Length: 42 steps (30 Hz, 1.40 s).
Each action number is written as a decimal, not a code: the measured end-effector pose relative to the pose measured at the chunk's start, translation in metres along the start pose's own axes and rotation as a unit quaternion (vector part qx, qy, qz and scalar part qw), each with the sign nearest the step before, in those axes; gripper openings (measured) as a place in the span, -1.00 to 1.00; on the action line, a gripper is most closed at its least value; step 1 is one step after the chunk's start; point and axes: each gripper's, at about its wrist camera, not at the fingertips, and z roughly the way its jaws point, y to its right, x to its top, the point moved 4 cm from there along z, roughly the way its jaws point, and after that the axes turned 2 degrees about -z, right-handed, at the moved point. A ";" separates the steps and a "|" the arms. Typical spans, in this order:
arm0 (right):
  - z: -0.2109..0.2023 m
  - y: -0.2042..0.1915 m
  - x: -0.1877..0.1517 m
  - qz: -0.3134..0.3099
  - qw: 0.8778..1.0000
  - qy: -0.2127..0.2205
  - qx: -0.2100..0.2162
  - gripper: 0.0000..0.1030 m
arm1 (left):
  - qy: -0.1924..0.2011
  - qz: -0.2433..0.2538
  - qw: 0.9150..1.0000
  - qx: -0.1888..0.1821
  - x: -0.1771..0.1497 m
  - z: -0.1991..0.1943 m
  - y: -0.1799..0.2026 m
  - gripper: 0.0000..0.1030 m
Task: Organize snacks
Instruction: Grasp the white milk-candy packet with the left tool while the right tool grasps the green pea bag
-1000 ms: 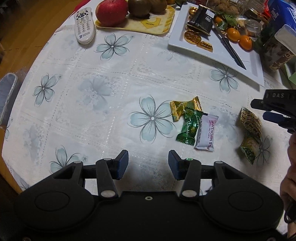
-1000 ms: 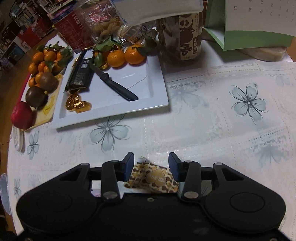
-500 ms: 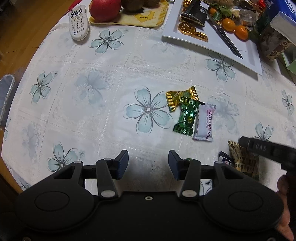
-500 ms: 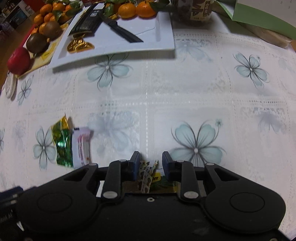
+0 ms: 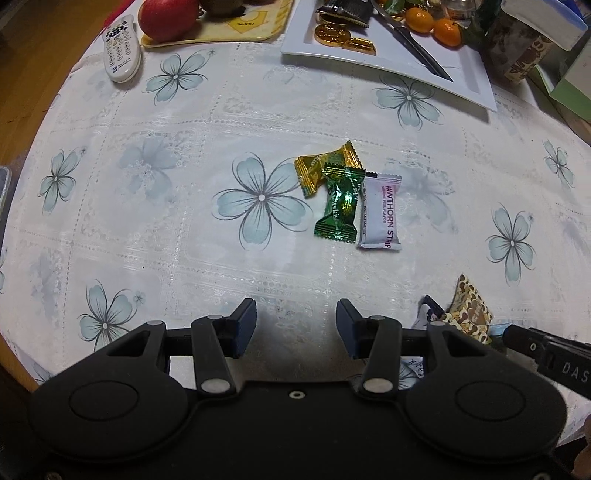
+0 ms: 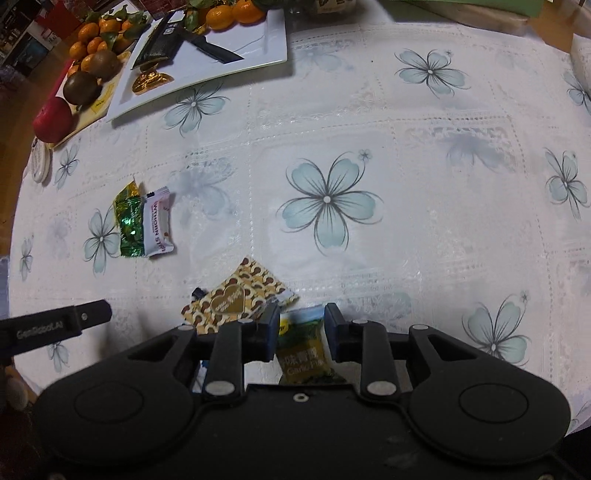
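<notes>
Three wrapped snacks lie together mid-table: a gold candy (image 5: 325,168), a green candy (image 5: 338,205) and a white hawthorn strip packet (image 5: 380,212); they also show in the right wrist view, with the white packet (image 6: 157,223) rightmost. My left gripper (image 5: 295,326) is open and empty, short of them. A brown heart-pattern packet (image 6: 236,301) lies on the cloth just left of my right gripper (image 6: 301,330), whose jaws stand partly apart around a green-yellow snack packet (image 6: 304,350) without clearly pinching it. The brown packet (image 5: 469,314) also shows at the left view's lower right.
A white square plate (image 5: 469,79) at the back holds a knife (image 5: 417,48), gold coins, a dark wrapper and small oranges. A yellow tray (image 5: 221,31) with an apple and kiwis and a remote (image 5: 122,55) sit back left. Boxes and a jar stand back right.
My right gripper drew back toward the near table edge with the brown packet, then opened; the brown packet now lies on the cloth beside the green-yellow one. The left gripper pulled back slightly.
</notes>
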 end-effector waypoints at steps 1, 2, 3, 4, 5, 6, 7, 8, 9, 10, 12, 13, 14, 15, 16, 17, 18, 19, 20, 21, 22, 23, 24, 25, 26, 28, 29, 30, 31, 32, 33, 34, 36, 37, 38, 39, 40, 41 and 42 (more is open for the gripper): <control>0.000 0.000 -0.004 0.000 1.000 -0.003 0.007 -0.41 | -0.003 0.002 1.000 -0.004 -0.001 0.001 0.001 0.06; 0.001 -0.002 -0.007 -0.001 1.000 -0.009 0.013 -0.40 | -0.007 0.004 1.000 -0.009 -0.002 0.002 0.002 0.06; 0.006 -0.007 -0.008 -0.006 1.000 -0.019 0.016 -0.40 | -0.011 0.006 1.000 -0.015 -0.003 0.002 0.004 0.06; 0.008 -0.009 -0.010 -0.012 0.999 -0.027 0.017 -0.39 | -0.014 0.010 1.000 -0.020 -0.004 0.003 0.005 0.06; 0.010 -0.011 -0.011 -0.016 0.999 -0.029 0.012 -0.36 | -0.016 0.015 0.999 -0.024 -0.005 0.003 0.007 0.06; 0.010 -0.014 -0.012 -0.024 0.999 -0.023 0.001 -0.33 | -0.016 0.020 0.999 -0.026 -0.006 0.003 0.009 0.06; 0.011 -0.017 -0.012 -0.033 0.999 -0.021 -0.009 -0.33 | -0.015 0.026 0.999 -0.027 -0.007 0.003 0.012 0.06; 0.012 -0.020 -0.012 -0.042 0.999 -0.019 -0.014 -0.33 | -0.014 0.032 0.999 -0.028 -0.007 0.003 0.015 0.06; 0.013 -0.022 -0.013 -0.047 0.999 -0.019 -0.015 -0.30 | -0.014 0.038 0.999 -0.031 -0.008 0.003 0.017 0.06; 0.014 -0.023 -0.014 -0.049 0.998 -0.021 -0.015 -0.26 | -0.015 0.043 0.998 -0.034 -0.008 0.003 0.020 0.06; 0.017 -0.024 -0.014 -0.054 0.998 -0.028 -0.016 -0.22 | -0.017 0.051 0.998 -0.042 -0.009 0.003 0.024 0.06; 0.018 -0.025 -0.014 -0.057 0.998 -0.029 -0.019 -0.22 | -0.018 0.055 0.997 -0.047 -0.010 0.003 0.027 0.06; 0.020 -0.025 -0.014 -0.059 0.998 -0.031 -0.024 -0.23 | -0.019 0.059 0.997 -0.051 -0.011 0.003 0.030 0.06; 0.023 -0.025 -0.015 -0.059 0.997 -0.035 -0.030 -0.23 | -0.019 0.064 0.996 -0.056 -0.011 0.003 0.032 0.06; 0.026 -0.024 -0.015 -0.059 0.997 -0.041 -0.035 -0.23 | -0.018 0.069 0.996 -0.060 -0.012 0.002 0.034 0.06; 0.028 -0.025 -0.016 -0.060 0.996 -0.047 -0.040 -0.23 | -0.017 0.075 0.995 -0.063 -0.013 0.002 0.037 0.06; 0.031 -0.025 -0.017 -0.063 0.996 -0.054 -0.045 -0.23 | -0.015 0.081 0.994 -0.066 -0.014 0.001 0.040 0.06; 0.033 -0.025 -0.018 -0.066 0.995 -0.057 -0.051 -0.23 | -0.014 0.087 0.994 -0.069 -0.015 0.000 0.042 0.06; 0.034 -0.026 -0.019 -0.069 0.994 -0.059 -0.059 -0.36 | -0.011 0.093 0.993 -0.072 -0.015 0.000 0.045 0.06; 0.035 -0.026 -0.020 -0.073 0.994 -0.061 -0.061 -0.46 | -0.009 0.097 0.992 -0.077 -0.016 -0.001 0.047 0.06; 0.035 -0.026 -0.021 -0.074 0.993 -0.063 -0.061 -0.46 | -0.008 0.101 0.992 -0.082 -0.017 -0.002 0.049 0.06; 0.034 -0.025 -0.021 -0.071 0.993 -0.066 -0.060 -0.48 | -0.007 0.104 0.991 -0.087 -0.018 -0.003 0.052 0.06; 0.033 -0.023 -0.021 -0.067 0.994 -0.070 -0.058 -0.49 | -0.006 0.108 0.990 -0.092 -0.019 -0.004 0.054 0.06; 0.031 -0.020 -0.022 -0.059 0.994 -0.072 -0.056 -0.49 | -0.005 0.111 0.989 -0.095 -0.020 -0.005 0.056 0.06; 0.028 -0.017 -0.022 -0.052 0.995 -0.072 -0.055 -0.49 | -0.003 0.115 0.989 -0.097 -0.021 -0.005 0.058 0.06; 0.022 -0.010 -0.020 -0.039 0.995 -0.067 -0.060 -0.49 | -0.001 0.123 0.987 -0.099 -0.023 -0.005 0.063 0.06; 0.018 -0.006 -0.018 -0.032 0.995 -0.063 -0.064 -0.49 | -0.001 0.126 0.987 -0.097 -0.024 -0.003 0.065 0.06; 0.016 -0.002 -0.017 -0.026 0.996 -0.059 -0.068 -0.49 | -0.002 0.129 0.987 -0.095 -0.025 -0.002 0.068 0.06; 0.012 0.001 -0.016 -0.018 0.996 -0.057 -0.071 -0.49 | -0.004 0.132 0.987 -0.094 -0.026 0.000 0.070 0.06; 0.010 0.005 -0.015 -0.010 0.996 -0.056 -0.071 -0.49 | -0.005 0.136 0.986 -0.092 -0.028 0.002 0.072 0.06; 0.008 0.010 -0.013 0.000 0.996 -0.057 -0.069 -0.49 | -0.007 0.141 0.986 -0.090 -0.029 0.004 0.075 0.06; 0.005 0.015 -0.012 0.007 0.996 -0.058 -0.065 -0.49 | -0.008 0.145 0.986 -0.087 -0.031 0.006 0.078 0.06; 0.002 0.022 -0.011 0.021 0.996 -0.062 -0.056 -0.49 | -0.007 0.152 0.985 -0.079 -0.033 0.010 0.082 0.06; -0.001 0.025 -0.011 0.026 0.996 -0.064 -0.052 -0.49 | -0.006 0.156 0.985 -0.075 -0.034 0.012 0.085 0.06; -0.001 0.027 -0.010 0.030 0.996 -0.065 -0.049 -0.49 | -0.006 0.158 0.985 -0.072 -0.035 0.013 0.087 0.06; -0.002 0.028 -0.011 0.033 0.996 -0.067 -0.046 -0.49 | -0.006 0.159 0.985 -0.071 -0.035 0.015 0.089 0.06; -0.003 0.028 -0.011 0.035 0.996 -0.069 -0.044 -0.49 | -0.007 0.158 0.985 -0.070 -0.035 0.017 0.090 0.06; -0.004 0.029 -0.011 0.037 0.996 -0.070 -0.041 -0.49 | -0.009 0.158 0.985 -0.068 -0.035 0.019 0.091 0.06; -0.005 0.030 -0.011 0.038 0.996 -0.072 -0.038 -0.49 | -0.011 0.158 0.985 -0.067 -0.035 0.021 0.092 0.06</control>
